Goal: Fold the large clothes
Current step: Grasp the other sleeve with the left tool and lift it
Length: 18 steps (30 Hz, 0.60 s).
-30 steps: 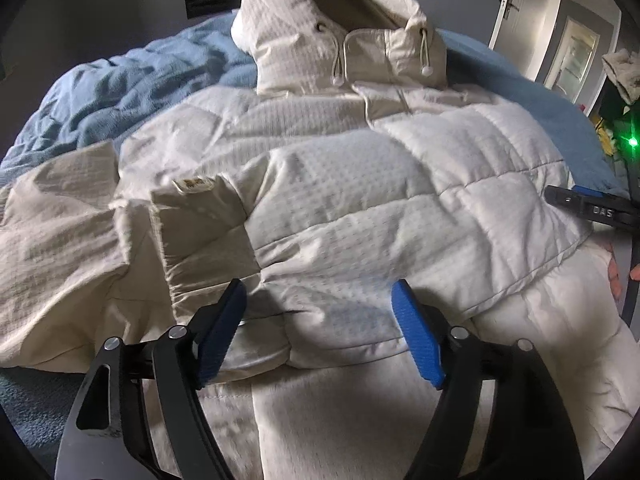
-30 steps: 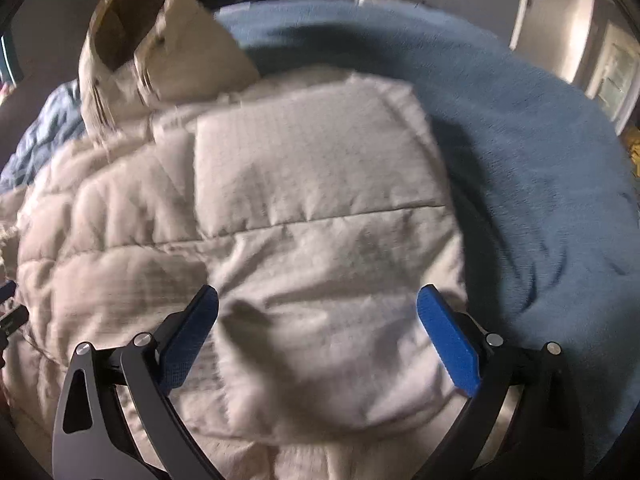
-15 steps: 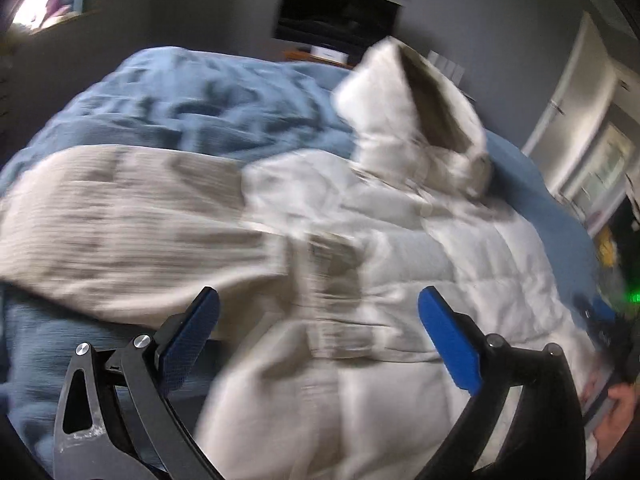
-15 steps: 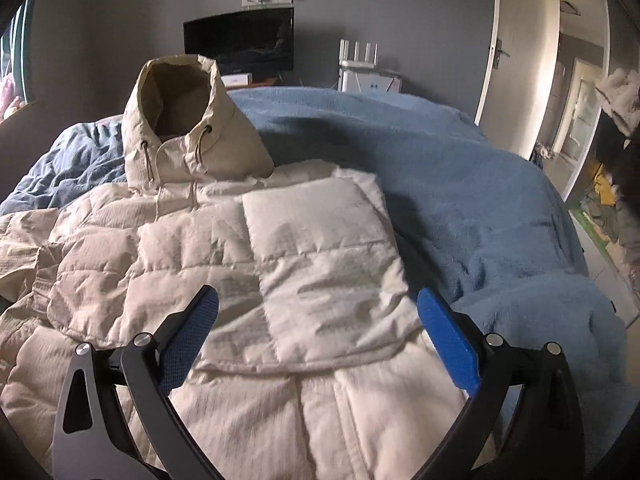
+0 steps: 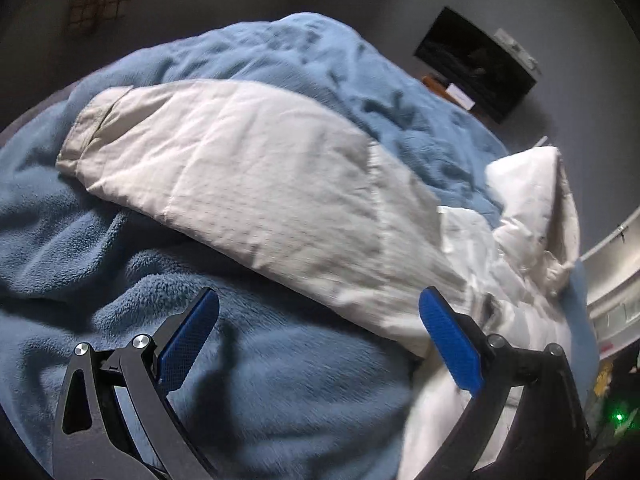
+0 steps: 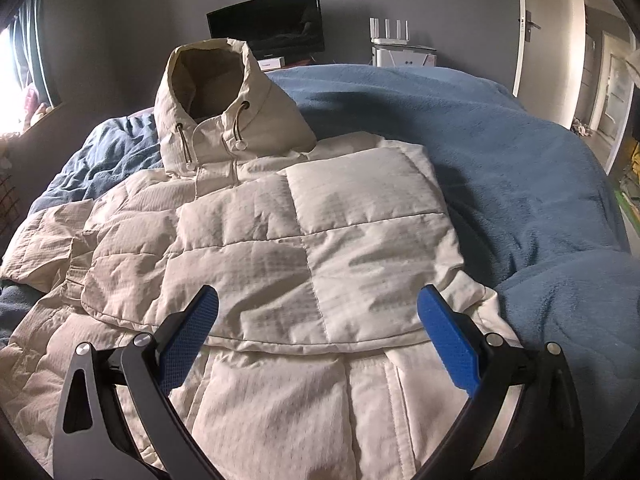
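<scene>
A cream quilted hooded jacket (image 6: 312, 240) lies face up on a blue fleece blanket (image 6: 520, 184). Its right sleeve is folded across the chest, and the hood (image 6: 224, 104) stands up at the far end. In the left wrist view the jacket's other sleeve (image 5: 248, 176) stretches out flat over the blanket (image 5: 280, 392), cuff at the far left. My left gripper (image 5: 320, 344) hovers open above the blanket just below that sleeve, holding nothing. My right gripper (image 6: 318, 340) hangs open over the lower front of the jacket, empty.
A dark screen (image 6: 268, 26) and a white router (image 6: 390, 26) stand against the grey wall behind the bed. A door (image 6: 532, 28) is at the right. A window (image 6: 12, 96) glows at the far left. Blanket surrounds the jacket on both sides.
My left gripper swung left off the jacket's body to the outstretched sleeve, rolled, and its jaws widened. My right gripper pulled back and up from the folded sleeve.
</scene>
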Motion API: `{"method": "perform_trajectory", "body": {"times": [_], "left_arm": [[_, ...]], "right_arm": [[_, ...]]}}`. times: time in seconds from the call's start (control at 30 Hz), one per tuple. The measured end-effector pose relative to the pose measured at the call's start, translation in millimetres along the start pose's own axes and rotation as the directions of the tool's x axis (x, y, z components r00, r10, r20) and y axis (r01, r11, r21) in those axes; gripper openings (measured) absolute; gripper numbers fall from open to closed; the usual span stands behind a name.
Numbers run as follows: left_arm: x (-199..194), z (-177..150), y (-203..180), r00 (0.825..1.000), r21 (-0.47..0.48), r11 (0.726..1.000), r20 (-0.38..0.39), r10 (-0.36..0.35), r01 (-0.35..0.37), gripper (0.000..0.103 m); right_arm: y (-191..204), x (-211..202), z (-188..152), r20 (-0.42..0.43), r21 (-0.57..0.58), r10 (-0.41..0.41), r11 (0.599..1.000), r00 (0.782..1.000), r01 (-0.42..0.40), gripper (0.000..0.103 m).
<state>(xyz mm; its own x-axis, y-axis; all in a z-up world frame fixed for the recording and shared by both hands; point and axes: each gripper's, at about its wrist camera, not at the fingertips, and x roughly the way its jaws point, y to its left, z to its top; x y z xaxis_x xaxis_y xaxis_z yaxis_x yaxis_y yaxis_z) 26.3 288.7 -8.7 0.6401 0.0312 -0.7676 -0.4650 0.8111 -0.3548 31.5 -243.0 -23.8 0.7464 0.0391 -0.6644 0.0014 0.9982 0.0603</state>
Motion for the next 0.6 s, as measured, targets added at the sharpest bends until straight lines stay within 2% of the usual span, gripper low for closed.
{"method": "perform_trajectory", "body": {"times": [0.13, 0.3, 0.37, 0.5, 0.57, 0.6], "left_arm": [[10.2, 4.3, 1.6, 0.999, 0.014, 1.0, 0.048, 0.016, -0.017, 0.096], [22.7, 15.5, 24.3, 0.995, -0.081, 0.996, 0.098, -0.013, 0.021, 0.095], [23.9, 21.1, 30.8, 0.992, -0.109, 0.994, 0.13, 0.002, 0.012, 0.092], [26.6, 29.4, 39.4, 0.985, -0.159, 0.987, 0.169, 0.028, -0.001, 0.064], [21.8, 30.5, 46.9, 0.978, -0.197, 0.98, 0.206, 0.024, 0.017, 0.042], [16.0, 30.4, 49.5, 0.971, -0.209, 0.978, 0.238, 0.022, 0.029, 0.026]], "right_arm": [[4.2, 8.8, -1.7, -0.018, -0.016, 0.007, 1.0, 1.0, -0.007, 0.095], [11.6, 21.9, -4.4, -0.046, -0.046, 0.015, 0.999, 0.999, -0.018, 0.095], [14.1, 26.7, -5.2, -0.059, -0.056, 0.021, 0.998, 0.998, -0.024, 0.095], [21.3, 36.8, -9.9, -0.089, -0.085, 0.024, 0.996, 0.996, -0.032, 0.095], [25.6, 39.4, -11.6, -0.096, -0.104, 0.025, 0.994, 0.995, -0.035, 0.095], [27.6, 39.9, -12.2, -0.097, -0.113, 0.025, 0.993, 0.995, -0.035, 0.095]]}}
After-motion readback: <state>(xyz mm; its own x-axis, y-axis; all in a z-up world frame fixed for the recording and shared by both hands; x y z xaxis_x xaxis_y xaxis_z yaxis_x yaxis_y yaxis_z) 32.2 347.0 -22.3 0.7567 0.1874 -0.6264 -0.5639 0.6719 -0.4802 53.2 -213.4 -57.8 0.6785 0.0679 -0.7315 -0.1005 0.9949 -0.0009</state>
